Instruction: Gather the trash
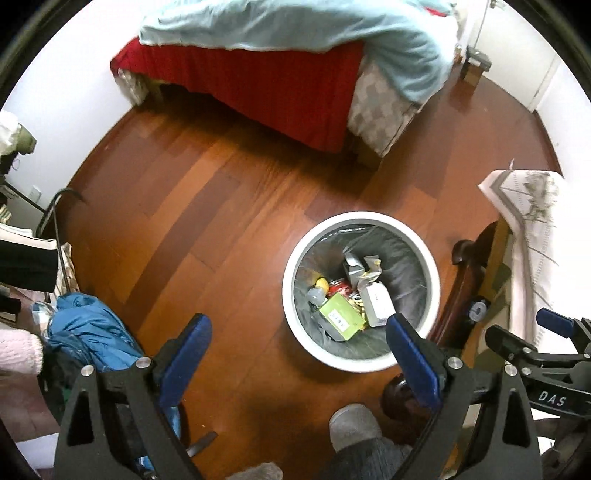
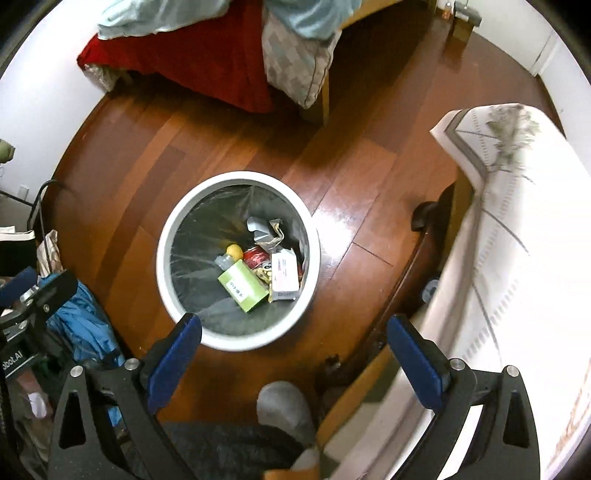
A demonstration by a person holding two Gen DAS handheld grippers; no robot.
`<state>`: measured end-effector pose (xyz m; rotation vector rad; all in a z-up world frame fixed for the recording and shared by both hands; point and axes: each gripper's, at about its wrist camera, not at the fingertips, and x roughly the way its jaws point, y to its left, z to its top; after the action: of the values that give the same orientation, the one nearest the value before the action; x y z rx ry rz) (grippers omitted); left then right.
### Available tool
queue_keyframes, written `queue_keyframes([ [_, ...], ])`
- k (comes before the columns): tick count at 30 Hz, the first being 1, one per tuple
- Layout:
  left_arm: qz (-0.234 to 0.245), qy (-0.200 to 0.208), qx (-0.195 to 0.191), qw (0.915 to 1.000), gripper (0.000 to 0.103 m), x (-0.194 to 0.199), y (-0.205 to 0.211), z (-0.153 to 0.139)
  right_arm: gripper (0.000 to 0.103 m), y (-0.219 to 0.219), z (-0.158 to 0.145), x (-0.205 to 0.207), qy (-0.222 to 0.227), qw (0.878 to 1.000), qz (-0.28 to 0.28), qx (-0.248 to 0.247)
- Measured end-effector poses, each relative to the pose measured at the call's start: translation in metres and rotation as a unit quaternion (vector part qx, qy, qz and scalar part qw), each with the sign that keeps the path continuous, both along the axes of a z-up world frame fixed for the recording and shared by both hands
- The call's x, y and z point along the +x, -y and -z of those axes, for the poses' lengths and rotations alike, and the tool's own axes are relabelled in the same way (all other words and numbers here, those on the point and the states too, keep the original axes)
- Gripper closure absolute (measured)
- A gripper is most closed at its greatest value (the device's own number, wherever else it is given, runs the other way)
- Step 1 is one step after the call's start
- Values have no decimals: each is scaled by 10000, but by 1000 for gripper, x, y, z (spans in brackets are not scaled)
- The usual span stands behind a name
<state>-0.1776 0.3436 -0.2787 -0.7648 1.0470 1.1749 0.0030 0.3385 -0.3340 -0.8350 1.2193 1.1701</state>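
Where it stands on the reddish wooden floor (image 1: pixel 229 206), the white round trash bin (image 2: pixel 166 280) is lined with a grey bag and holds a small heap of rubbish at its bottom. A green box (image 2: pixel 243 286) lies nearest the lower rim, a white carton (image 2: pixel 285 271) beside it to the right, a red can (image 2: pixel 255 256) between and above them, and a yellow ball-like item (image 2: pixel 234 250) next to a small clear bottle at the heap's left. Crumpled silver wrappers (image 2: pixel 267 230) sit at the top of the pile.

Both tools hang above the floor, pointing steeply down. The right gripper (image 2: pixel 295 332) has its jaws wide apart with nothing between them; its left blue pad overlaps the bin's lower rim in the view, and the right pad lies over the edge of a white patterned cloth (image 2: pixel 509 236). The left gripper (image 1: pixel 299 334) also has its jaws spread wide and empty, the bin showing just inside its right pad.

A grey slippered foot (image 2: pixel 284 406) shows below the bin, near a dark curved wooden furniture base. Blue crumpled fabric (image 1: pixel 88 332) lies to the left. Farther off stands a bed (image 1: pixel 258 85) with a red cover and a pale blue blanket (image 1: pixel 295 26) draped over it.
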Motion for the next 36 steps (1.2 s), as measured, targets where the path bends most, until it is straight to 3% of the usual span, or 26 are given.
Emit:
queue_keyframes([
  [10, 246, 361, 565, 9974, 7, -11, 67, -91, 2, 73, -100, -9, 2, 9976, 95, 690],
  [22, 575, 1137, 886, 9879, 7, -37, 125, -185, 1, 165, -239, -26, -447, 9838, -70, 1736],
  [36, 893, 1815, 974, 9745, 7, -53, 170, -252, 0, 224, -327, -49, -967, 9689, -471, 2228],
])
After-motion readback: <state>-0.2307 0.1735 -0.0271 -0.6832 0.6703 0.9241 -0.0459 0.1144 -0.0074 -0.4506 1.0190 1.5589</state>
